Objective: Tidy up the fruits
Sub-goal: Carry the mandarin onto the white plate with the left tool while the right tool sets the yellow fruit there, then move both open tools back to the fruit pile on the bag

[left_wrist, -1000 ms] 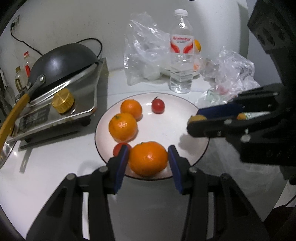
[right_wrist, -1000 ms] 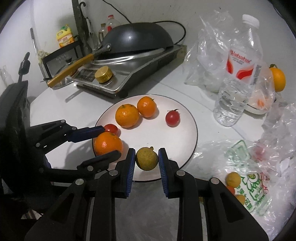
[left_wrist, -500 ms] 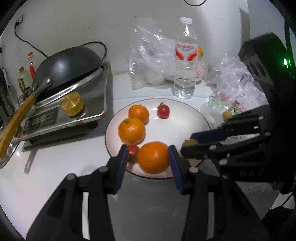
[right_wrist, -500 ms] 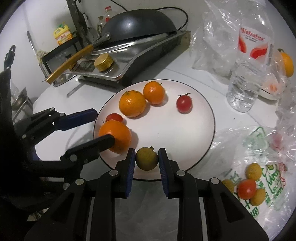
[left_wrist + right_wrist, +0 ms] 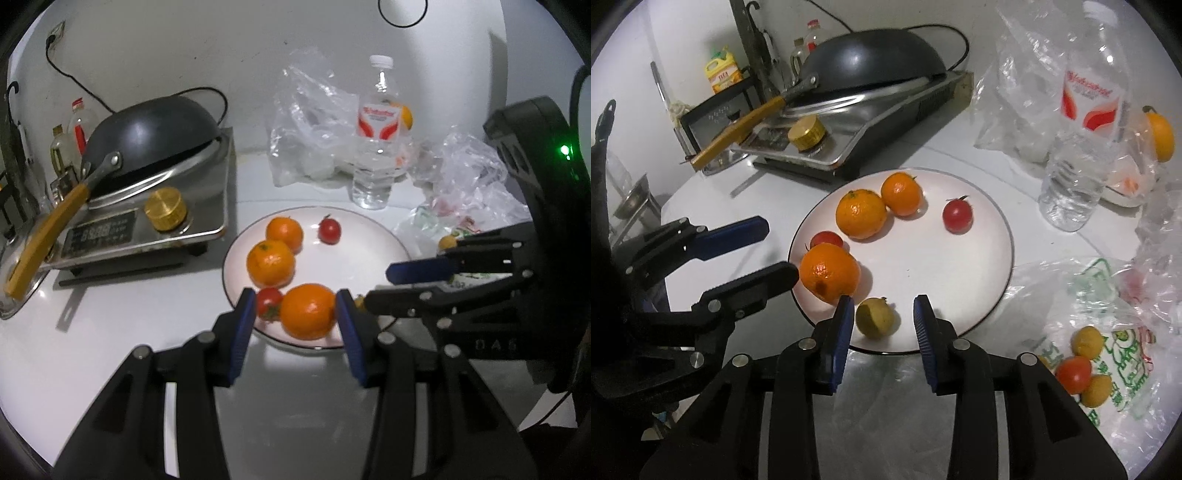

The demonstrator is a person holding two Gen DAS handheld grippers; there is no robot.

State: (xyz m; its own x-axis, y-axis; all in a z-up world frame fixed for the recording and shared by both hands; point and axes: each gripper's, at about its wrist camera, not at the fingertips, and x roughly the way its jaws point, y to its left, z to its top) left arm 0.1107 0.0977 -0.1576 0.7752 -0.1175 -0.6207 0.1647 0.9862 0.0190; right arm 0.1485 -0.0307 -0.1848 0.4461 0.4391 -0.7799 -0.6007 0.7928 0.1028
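Note:
A white plate (image 5: 960, 258) holds two oranges (image 5: 861, 213) at its back, two red tomatoes (image 5: 957, 216) and a bigger orange (image 5: 829, 271) at its left front. A small yellow-green fruit (image 5: 877, 318) lies on the plate's near rim between the pads of my right gripper (image 5: 882, 325). Those jaws are opening; the right pad stands clear of the fruit. My left gripper (image 5: 295, 328) is open, and the big orange (image 5: 308, 311) rests on the plate (image 5: 369, 251) just past its fingertips. From the right wrist view, the left gripper (image 5: 775, 251) ends beside that orange.
A cooker with a dark wok (image 5: 147, 136) and a wooden handle stands left of the plate. Behind it are a water bottle (image 5: 376, 147) and clear plastic bags (image 5: 310, 125). A printed bag with small fruits (image 5: 1086, 369) lies at the right. My right gripper (image 5: 380, 286) reaches over the plate's right side.
My right gripper's pads have parted from the yellow-green fruit, which now lies on the plate. My left gripper has drawn back and up from the plate, leaving the big orange there.

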